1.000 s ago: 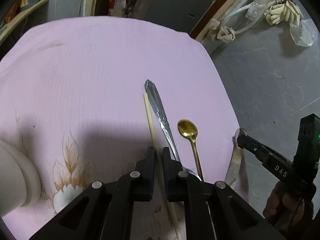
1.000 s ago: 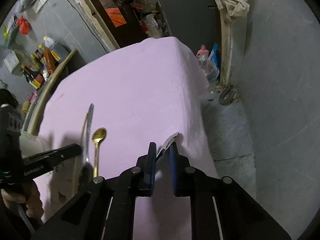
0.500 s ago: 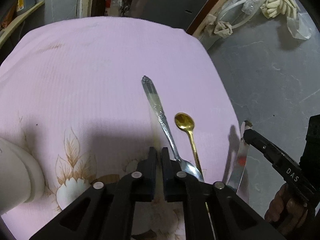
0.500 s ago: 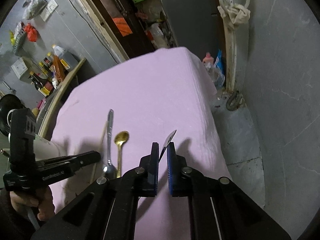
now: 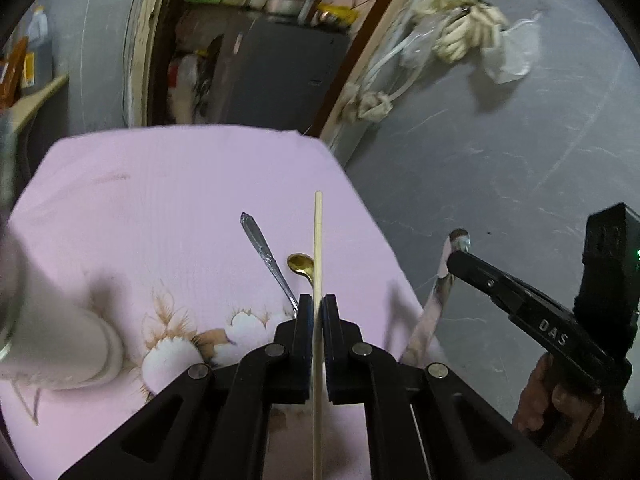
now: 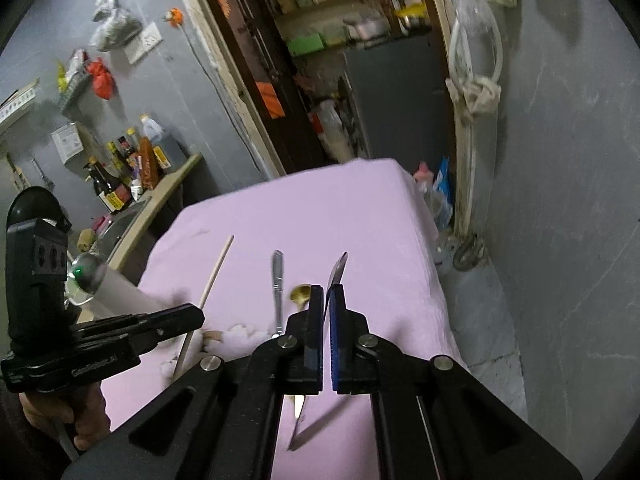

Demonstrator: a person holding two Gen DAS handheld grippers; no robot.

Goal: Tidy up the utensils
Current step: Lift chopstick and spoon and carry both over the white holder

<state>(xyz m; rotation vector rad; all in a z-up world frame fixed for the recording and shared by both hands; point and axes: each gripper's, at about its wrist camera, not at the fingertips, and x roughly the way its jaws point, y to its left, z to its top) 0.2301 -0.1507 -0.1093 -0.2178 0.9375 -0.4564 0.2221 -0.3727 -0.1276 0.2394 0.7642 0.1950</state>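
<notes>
On the far left of the pink floral tablecloth lies a white cylinder, blurred, so what it is can't be told. Right of it, the left gripper has its jaws clamped on a pale wooden chopstick, held clear of the cloth; its long axis runs straight along the fingers, one end pointing away over the cloth toward the far edge, the other passing back under the gripper body. Flat on the cloth just left of that stick is a silver spoon, handle slanting away to the far left, bowl end hidden behind the left finger. The gold spoon sits right beside it, its bowl half crossed by the chopstick in front. Further right, off the cloth's right edge and above the grey floor, the right gripper is closed tight on a table knife; seen from the right wrist, the blade tip points away and slightly up, the handle trailing back beneath the jaws. From the left wrist view that same knife slants steeply, with a person's hand on the gripper's grip below. Beyond the cloth, an open doorway shows cluttered shelves.
</notes>
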